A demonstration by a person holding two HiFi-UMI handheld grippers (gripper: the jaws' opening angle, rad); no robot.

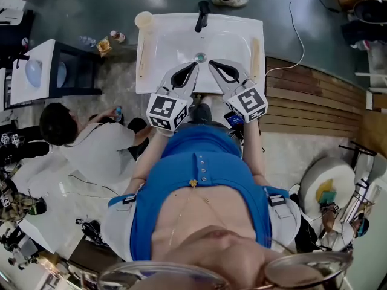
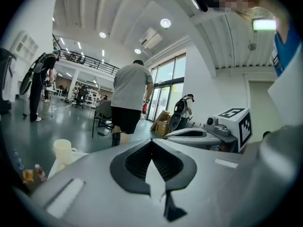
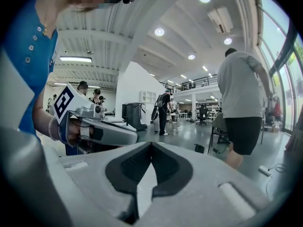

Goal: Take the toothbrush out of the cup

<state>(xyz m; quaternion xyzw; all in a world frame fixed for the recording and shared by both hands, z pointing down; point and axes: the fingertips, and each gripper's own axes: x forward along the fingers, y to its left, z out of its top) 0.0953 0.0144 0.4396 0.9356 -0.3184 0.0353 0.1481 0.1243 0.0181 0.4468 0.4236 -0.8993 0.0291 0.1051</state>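
1. Cream cup (image 1: 144,20) with a side handle, upright on the far left corner of the white washbasin (image 1: 233,32). From above, only a pale inside to be made out, too small to tell any contents.
2. Toothbrush not identifiable with certainty. Pale slim strip (image 1: 142,56) lying along the left edge of the washbasin, starting just beside the cup, and a similar strip (image 1: 255,54) along the right edge. Cannot tell whether either is the brush.
3. Inside the bowl, a round drain (image 1: 200,57) at the middle. Black tap (image 1: 202,16) at the middle of the far edge.
4. Near edge of the washbasin covered by both tools and by the blue top of the person holding them.
5. Left hand-held gripper (image 1: 196,64): jaws pressed together, tips touching, pinching nothing. Held over the near half of the bowl, pointing towards the drain, well apart from the cup.
6. Right hand-held gripper (image 1: 211,63): jaws likewise pressed together and empty, tips just beside those of the left one, near the drain.
7. Both tools held close to level and angled inward so the tips converge, marker cubes over the near edge. Forearms stretched forward from the body. In the right gripper view, a hand (image 3: 71,131) wrapped round the left tool's grip.
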